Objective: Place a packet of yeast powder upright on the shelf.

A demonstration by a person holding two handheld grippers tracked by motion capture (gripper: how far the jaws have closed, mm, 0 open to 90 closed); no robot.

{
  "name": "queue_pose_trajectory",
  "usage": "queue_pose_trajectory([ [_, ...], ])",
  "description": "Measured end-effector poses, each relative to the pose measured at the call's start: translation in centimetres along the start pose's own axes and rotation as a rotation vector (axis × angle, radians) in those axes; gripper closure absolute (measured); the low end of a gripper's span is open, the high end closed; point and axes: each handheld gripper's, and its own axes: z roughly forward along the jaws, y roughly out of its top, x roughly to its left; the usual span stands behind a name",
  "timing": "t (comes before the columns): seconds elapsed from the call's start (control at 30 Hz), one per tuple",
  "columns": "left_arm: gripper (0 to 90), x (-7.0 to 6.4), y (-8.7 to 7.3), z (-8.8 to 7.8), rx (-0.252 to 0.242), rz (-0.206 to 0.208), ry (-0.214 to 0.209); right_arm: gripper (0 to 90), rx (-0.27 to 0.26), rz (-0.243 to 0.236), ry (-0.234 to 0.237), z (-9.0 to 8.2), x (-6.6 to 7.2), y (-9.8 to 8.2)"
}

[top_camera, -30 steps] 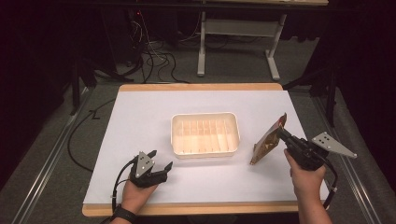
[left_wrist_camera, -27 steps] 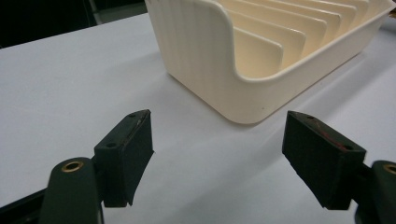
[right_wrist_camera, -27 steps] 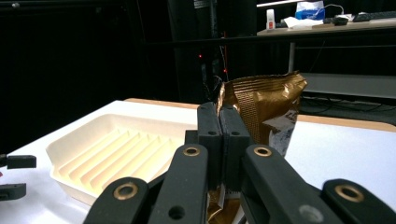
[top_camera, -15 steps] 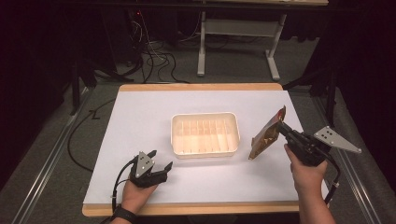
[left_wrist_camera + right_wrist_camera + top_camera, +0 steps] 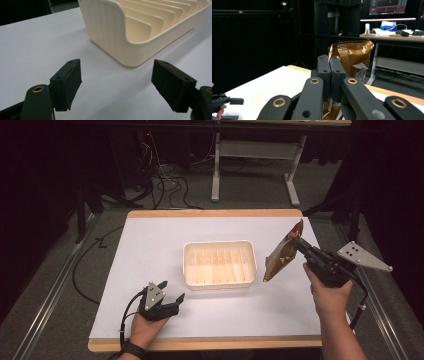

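High view: fixed above the person's side, facing forward and down; whole table (image 5: 150,250) in frame, floor and desk legs toward 12 o'clock.

Left gripper view: low over the tabletop, very near the cream tray (image 5: 112,37), which stands at 1 o'clock; same tray sits mid-table in the high view (image 5: 220,280).

Right gripper view: raised, looking level along its jaws across the table toward a dark room; the left gripper (image 5: 227,102) sits at 8 o'clock.

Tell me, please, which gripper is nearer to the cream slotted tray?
Left. The left gripper rests open on the table just off the cream slotted tray's near left corner; the right gripper hangs off its right side, shut on a snack bag.
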Motion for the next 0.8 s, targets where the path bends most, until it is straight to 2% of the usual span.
queue_pose_trajectory([
  [0.3,24.2,0.0,0.0,0.0,-0.005,-0.004,0.000,90.0,-0.009,-0.001,0.029,1.1,0.5,0.8],
  [0.47,24.0,0.1,0.0,0.0,-0.003,-0.005,-0.001,90.0,-0.013,0.019,0.060,1.8,0.8,0.9],
  [0.8,23.8,0.1,0.0,-0.1,-0.006,-0.005,-0.003,90.0,0.004,0.023,0.109,4.0,1.6,1.0],
])
